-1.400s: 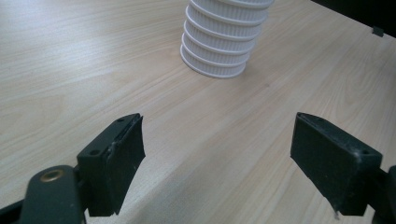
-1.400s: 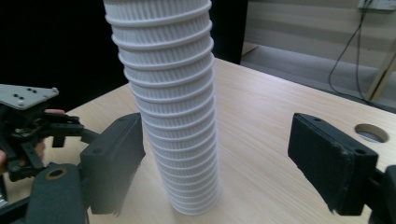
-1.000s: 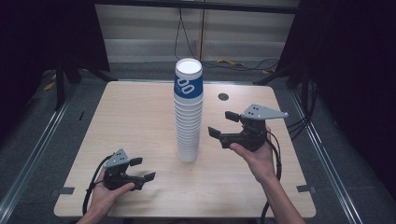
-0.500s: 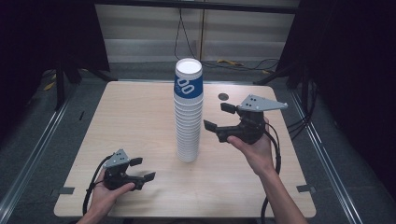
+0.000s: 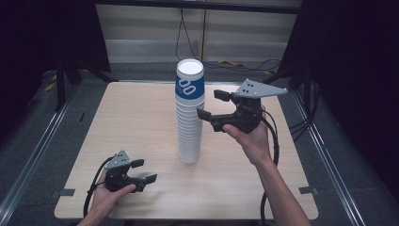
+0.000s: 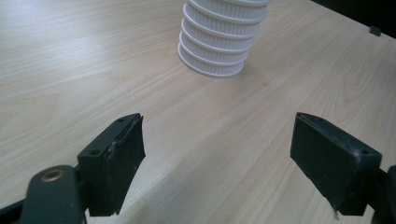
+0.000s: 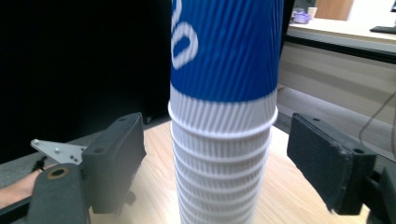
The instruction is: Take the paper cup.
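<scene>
A tall stack of ribbed white paper cups (image 5: 189, 117) stands upside down at the middle of the wooden table (image 5: 136, 117); its top cup has a blue band with a white logo. My right gripper (image 5: 212, 104) is held in the air just right of the stack's upper part, open, jaws pointing at it. In the right gripper view the stack (image 7: 224, 93) rises ahead between the open jaws of the right gripper (image 7: 215, 163), untouched. My left gripper (image 5: 145, 171) rests open near the front left edge. The left gripper (image 6: 217, 154) faces the stack's base (image 6: 217, 46) with nothing between its jaws.
Metal rails (image 5: 33, 155) run along both sides of the table. Cables (image 5: 244, 63) lie on the floor behind its far edge. Grey tape marks (image 5: 306, 189) sit at the front corners. Bare tabletop lies left of and behind the stack.
My right gripper has risen along the stack, from about mid-height toward the blue top cup, and edged closer to it. The left gripper and the stack have not moved.
</scene>
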Demonstrator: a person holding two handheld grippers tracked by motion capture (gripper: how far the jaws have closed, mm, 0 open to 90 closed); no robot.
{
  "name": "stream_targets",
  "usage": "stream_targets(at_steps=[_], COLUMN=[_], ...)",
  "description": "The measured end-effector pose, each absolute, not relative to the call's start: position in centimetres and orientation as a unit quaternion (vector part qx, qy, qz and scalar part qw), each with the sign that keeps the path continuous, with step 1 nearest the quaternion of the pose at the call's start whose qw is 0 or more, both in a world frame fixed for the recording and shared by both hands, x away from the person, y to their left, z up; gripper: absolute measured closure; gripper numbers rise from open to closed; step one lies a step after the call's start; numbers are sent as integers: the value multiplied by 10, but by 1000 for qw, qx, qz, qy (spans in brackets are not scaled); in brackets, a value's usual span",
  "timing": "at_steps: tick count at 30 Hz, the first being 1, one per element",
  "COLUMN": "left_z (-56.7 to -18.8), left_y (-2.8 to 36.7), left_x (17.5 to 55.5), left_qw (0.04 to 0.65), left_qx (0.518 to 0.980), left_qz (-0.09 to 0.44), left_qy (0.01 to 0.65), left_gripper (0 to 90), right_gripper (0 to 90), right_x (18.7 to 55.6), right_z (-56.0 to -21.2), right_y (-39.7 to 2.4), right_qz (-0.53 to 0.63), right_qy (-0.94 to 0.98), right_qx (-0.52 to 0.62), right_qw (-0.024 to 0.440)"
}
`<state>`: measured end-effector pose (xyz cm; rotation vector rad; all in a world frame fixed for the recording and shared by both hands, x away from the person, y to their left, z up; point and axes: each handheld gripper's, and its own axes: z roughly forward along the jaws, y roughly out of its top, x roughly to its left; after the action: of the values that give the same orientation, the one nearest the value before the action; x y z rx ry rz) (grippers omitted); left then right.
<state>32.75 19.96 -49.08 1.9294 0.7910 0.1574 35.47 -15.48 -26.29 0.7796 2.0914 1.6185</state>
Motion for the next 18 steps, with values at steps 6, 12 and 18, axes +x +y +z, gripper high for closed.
stream_targets(at_steps=[6,12,18], left_z=[-491,-491,-491], left_y=[200,200,201], left_x=[328,328,328], left_qw=[502,503,504], left_qx=[797,797,795], left_qz=[65,63,62], left_qy=[328,328,331], left_gripper=[176,176,176], right_gripper=[162,166,158], right_x=[367,377,382], right_z=[-255,-247,-244], right_y=[-151,-145,-139], right_qz=[571,569,562], right_qy=[754,759,765], right_qx=[273,266,265], right_qw=[175,170,172])
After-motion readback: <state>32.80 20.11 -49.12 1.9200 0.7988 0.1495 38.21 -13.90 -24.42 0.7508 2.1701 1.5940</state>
